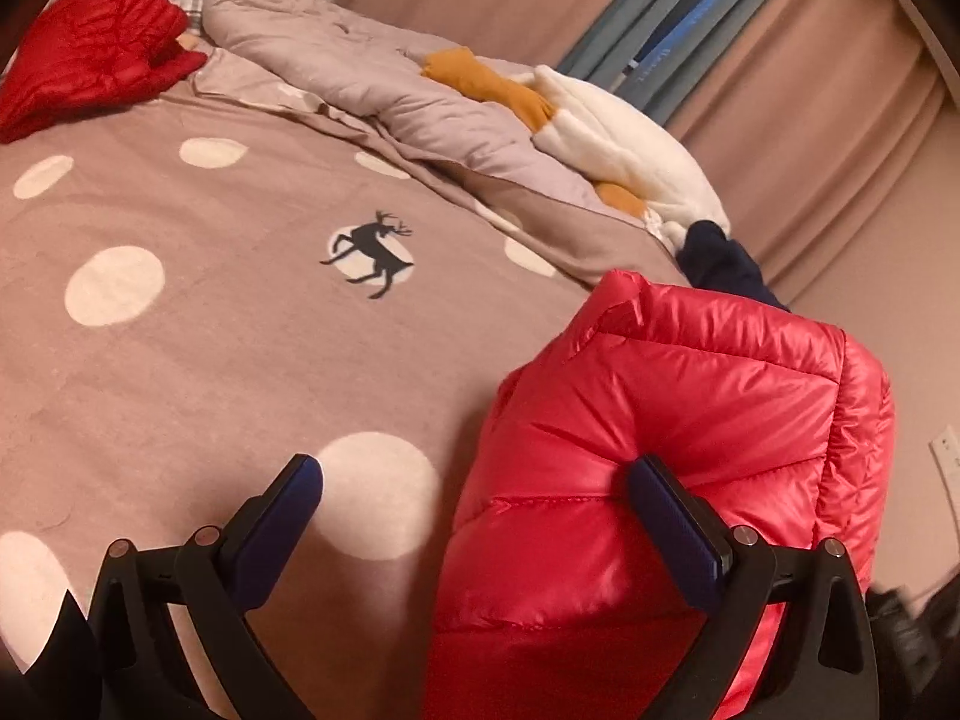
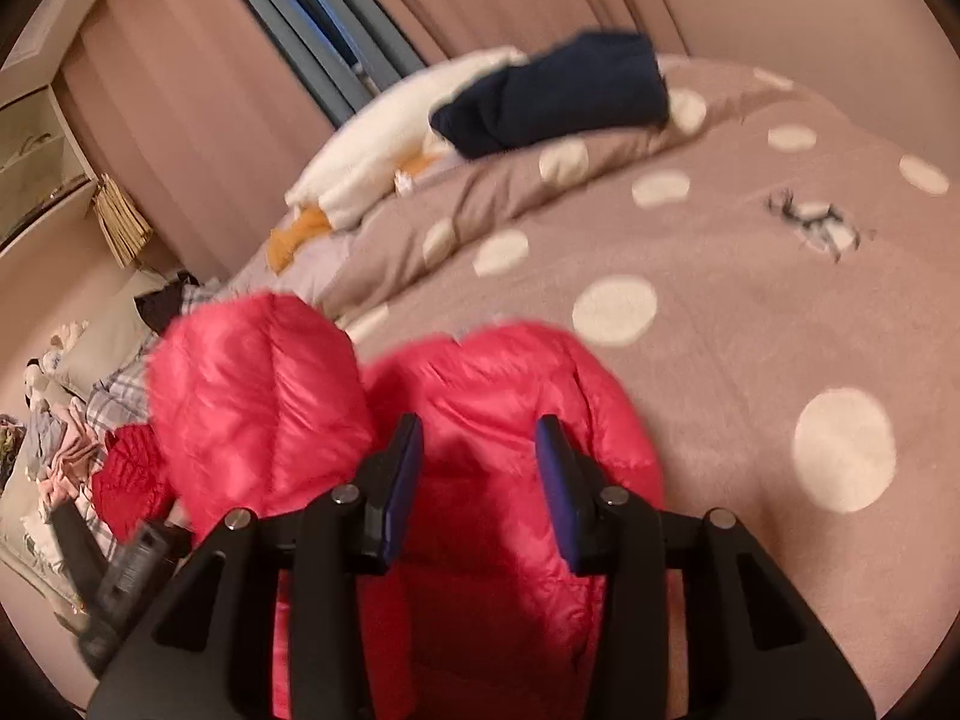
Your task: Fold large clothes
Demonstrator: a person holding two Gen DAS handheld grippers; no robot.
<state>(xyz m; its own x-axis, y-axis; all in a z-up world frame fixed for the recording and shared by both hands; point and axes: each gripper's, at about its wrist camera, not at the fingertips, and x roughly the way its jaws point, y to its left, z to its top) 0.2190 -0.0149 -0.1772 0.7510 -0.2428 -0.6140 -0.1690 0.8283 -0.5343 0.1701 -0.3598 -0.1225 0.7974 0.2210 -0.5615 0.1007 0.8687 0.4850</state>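
Both pairs of tongs tilt downward over the bed. The left tongs (image 1: 474, 492) stand spread wide and grasp nothing; their right-hand blue pad (image 1: 675, 525) lies against the side of the shiny red quilted down jacket (image 1: 678, 432), the other over the bedcover. The right tongs (image 2: 478, 456) are parted over the same jacket (image 2: 480, 396), and whether their pads press the fabric I cannot tell. The jacket sits bunched in puffy folds on the dusty-pink bedcover with white dots (image 1: 180, 360), near the bed's edge. A folded navy garment (image 2: 558, 99) rests further off, on the rumpled quilt.
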